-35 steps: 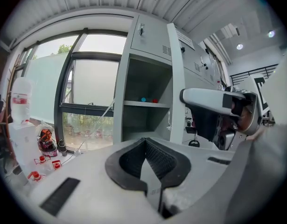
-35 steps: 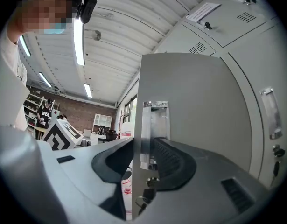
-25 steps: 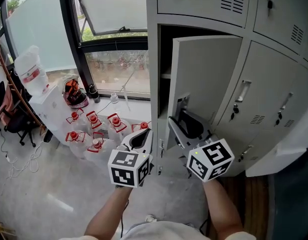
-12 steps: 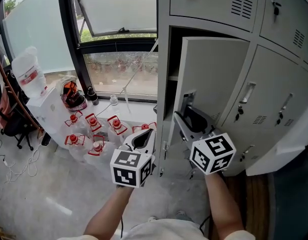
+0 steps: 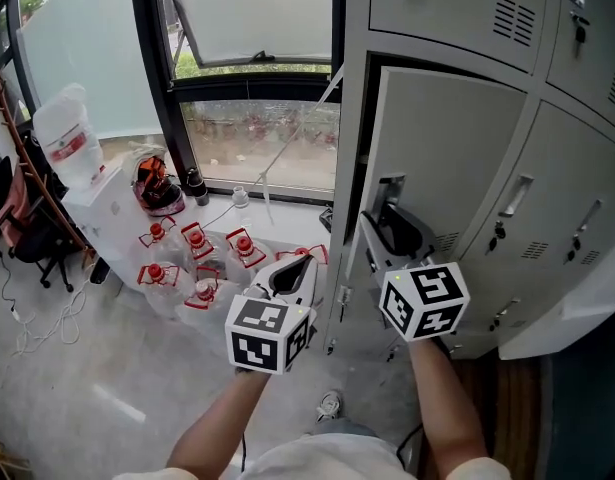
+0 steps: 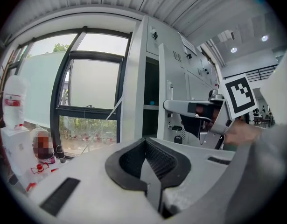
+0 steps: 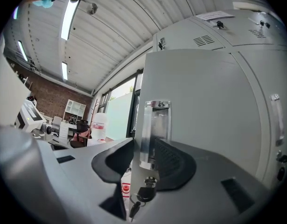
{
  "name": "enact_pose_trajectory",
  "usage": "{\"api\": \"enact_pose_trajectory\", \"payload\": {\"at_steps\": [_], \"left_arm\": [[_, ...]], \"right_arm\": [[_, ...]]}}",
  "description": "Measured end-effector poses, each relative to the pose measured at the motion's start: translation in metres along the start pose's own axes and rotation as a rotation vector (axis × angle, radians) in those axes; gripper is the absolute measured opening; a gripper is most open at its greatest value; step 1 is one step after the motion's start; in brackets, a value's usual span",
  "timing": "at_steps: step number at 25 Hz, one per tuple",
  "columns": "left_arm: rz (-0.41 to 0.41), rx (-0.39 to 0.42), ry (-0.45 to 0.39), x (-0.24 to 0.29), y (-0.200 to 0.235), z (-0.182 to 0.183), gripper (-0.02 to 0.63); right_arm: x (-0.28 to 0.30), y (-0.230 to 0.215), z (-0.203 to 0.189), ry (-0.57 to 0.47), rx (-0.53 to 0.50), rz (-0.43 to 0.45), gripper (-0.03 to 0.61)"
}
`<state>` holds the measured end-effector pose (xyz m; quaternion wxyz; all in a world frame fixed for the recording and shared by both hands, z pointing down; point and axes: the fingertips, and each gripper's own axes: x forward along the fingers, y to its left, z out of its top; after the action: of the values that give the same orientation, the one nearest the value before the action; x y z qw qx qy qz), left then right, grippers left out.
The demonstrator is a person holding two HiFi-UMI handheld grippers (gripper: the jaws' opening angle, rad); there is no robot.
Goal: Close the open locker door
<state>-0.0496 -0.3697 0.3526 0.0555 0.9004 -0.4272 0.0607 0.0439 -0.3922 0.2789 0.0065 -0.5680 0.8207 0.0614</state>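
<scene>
Grey locker door (image 5: 442, 158) ajar, its edge clamped in right tool (image 5: 388, 232); left tool (image 5: 296, 265) closed, empty.

Holds the left gripper (image 5: 290, 268) low in the middle of the frame, with jaws pressed together and empty. Holds the right gripper (image 5: 382, 230) just to its right and a bit higher, with jaws closed on the door handle (image 7: 152, 134). Stretches the bare left forearm (image 5: 212, 428) and right forearm (image 5: 442, 408) up from the bottom edge.
</scene>
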Motion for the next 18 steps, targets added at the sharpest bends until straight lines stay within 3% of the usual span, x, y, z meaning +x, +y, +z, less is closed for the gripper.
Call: {"api": "enact_pose_trajectory", "payload": {"at_steps": [18], "left_arm": [[0.058, -0.011, 0.002, 0.024, 0.053, 0.008, 0.006]], "right_arm": [[0.066, -0.028, -0.007, 0.037, -0.066, -0.131, 0.104]]}}
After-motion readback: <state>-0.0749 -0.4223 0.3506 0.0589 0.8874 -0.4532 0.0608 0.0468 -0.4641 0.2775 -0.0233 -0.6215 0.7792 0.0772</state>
